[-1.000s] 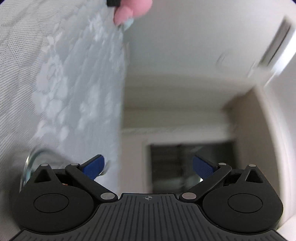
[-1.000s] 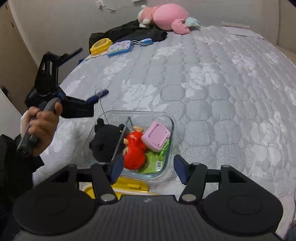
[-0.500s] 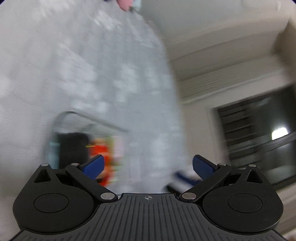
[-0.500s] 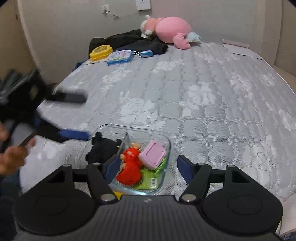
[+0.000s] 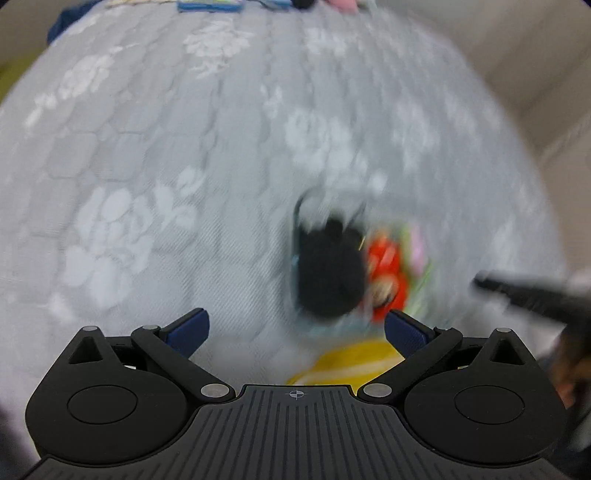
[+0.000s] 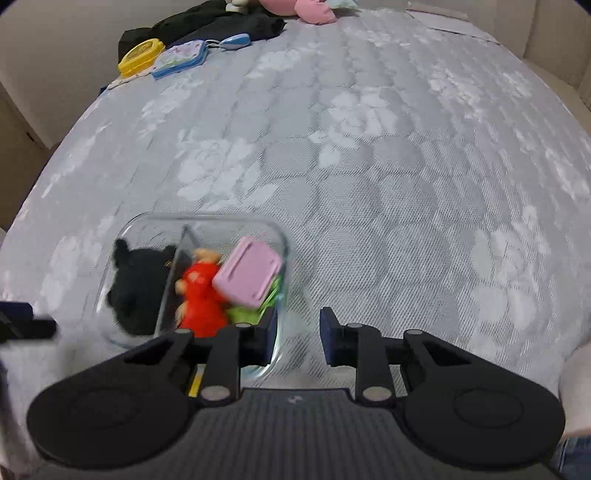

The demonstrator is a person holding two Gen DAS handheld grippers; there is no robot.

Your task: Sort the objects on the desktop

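A clear glass container [image 6: 284, 240] with a divider sits on the grey quilted mattress [image 6: 369, 166]. A black plush [image 6: 138, 284] fills its left compartment. A red figure [image 6: 201, 295], a pink box [image 6: 249, 277] and a green packet [image 6: 245, 314] fill the right one. My right gripper [image 6: 297, 341] straddles the container's right front wall, jaws partly open. My left gripper [image 5: 295, 330] is open and empty, just before the blurred container [image 5: 295, 221] with the black plush [image 5: 330, 277]. A yellow lid [image 5: 351, 360] lies under it.
At the far end of the mattress lie a yellow case [image 6: 142, 55], a blue-edged case [image 6: 181, 57], black clothing [image 6: 221, 26] and a pink plush toy [image 6: 303, 7]. The left gripper's tip [image 6: 22, 321] shows at the left edge of the right wrist view.
My left gripper has swung from facing the wall and window down to face the mattress and container. My right gripper has moved closer to the container and narrowed its jaws around the right wall.
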